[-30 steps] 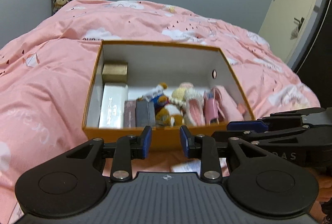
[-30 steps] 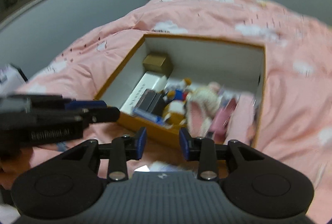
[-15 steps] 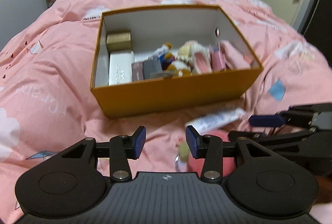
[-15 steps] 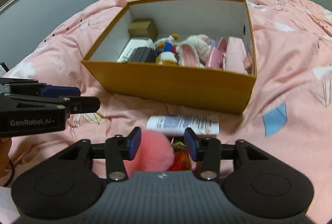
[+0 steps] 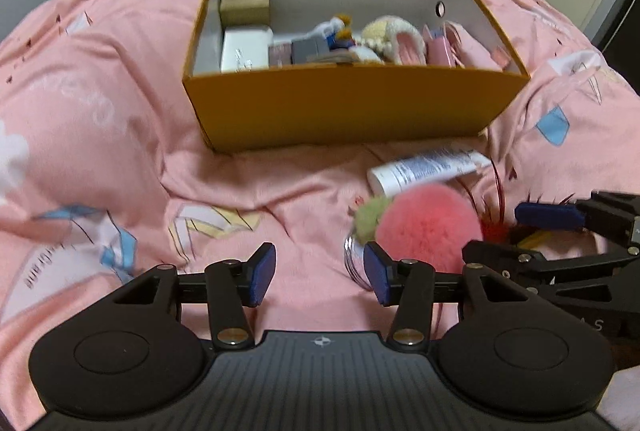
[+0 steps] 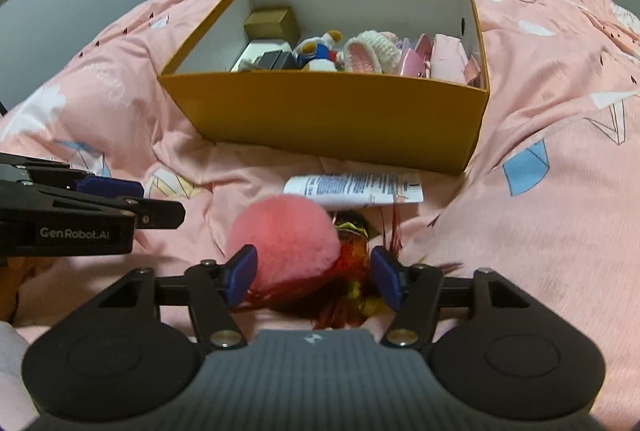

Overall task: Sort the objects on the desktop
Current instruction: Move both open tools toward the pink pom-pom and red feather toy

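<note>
Bare quilt (image 5: pixel 248 183) left of pompom (image 6: pixel 284 235), box (image 6: pixel 328 115) blocking beyond.

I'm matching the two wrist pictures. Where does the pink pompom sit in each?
Left wrist: pink pompom is right of centre, just beyond the right fingertip of the left claw.
Right wrist: pompom is low centre, between the opening fingers of the right claw.
Shared landmark: the white tube lying just behind it.

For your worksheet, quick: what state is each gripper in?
Left gripper: opening, nothing between its jaws.
Right gripper: opening around the pompom, not gripping it.
</note>
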`<state>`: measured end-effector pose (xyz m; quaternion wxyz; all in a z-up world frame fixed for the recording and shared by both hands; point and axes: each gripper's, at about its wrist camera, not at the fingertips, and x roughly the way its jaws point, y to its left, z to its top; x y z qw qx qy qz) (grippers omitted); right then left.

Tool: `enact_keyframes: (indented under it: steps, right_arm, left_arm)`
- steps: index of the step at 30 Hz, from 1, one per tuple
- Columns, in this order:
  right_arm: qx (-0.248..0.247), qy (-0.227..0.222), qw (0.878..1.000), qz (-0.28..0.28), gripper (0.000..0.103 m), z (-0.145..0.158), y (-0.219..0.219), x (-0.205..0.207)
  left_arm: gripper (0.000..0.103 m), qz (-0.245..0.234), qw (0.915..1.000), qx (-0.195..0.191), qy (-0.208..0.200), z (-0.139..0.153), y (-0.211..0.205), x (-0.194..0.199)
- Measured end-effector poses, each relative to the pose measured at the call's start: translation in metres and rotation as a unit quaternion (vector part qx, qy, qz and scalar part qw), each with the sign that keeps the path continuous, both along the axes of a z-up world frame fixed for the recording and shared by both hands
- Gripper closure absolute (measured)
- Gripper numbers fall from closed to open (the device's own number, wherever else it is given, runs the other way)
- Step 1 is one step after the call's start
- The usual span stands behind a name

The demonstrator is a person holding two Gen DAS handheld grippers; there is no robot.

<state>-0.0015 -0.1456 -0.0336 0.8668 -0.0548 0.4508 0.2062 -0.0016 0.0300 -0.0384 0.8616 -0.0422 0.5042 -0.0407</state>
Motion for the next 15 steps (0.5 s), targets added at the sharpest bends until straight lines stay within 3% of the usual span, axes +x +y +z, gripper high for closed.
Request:
enact_keyframes:
  steps: [6, 12, 15]
  right_arm:
    - [-0.011, 0.001, 1.000, -0.005, 0.031, -0.003, -0.001, 0.000]
    - [-0.017, 0.004, 1.000, -0.023, 0.031, -0.006, -0.007, 0.002]
    - [-0.011, 0.009, 0.999, -0.034, 0.032, -0.008, -0.011, 0.004]
  left_arm:
    - [0.039, -0.011, 0.9997, -0.012, -0.018, 0.004, 0.000, -0.003]
    - [0.039, 0.011, 0.9984, -0.054, -0.011, 0.002, 0.014, 0.000]
    - [0.039, -0.011, 0.9979, -0.064, 0.006, -0.001, 0.011, 0.001]
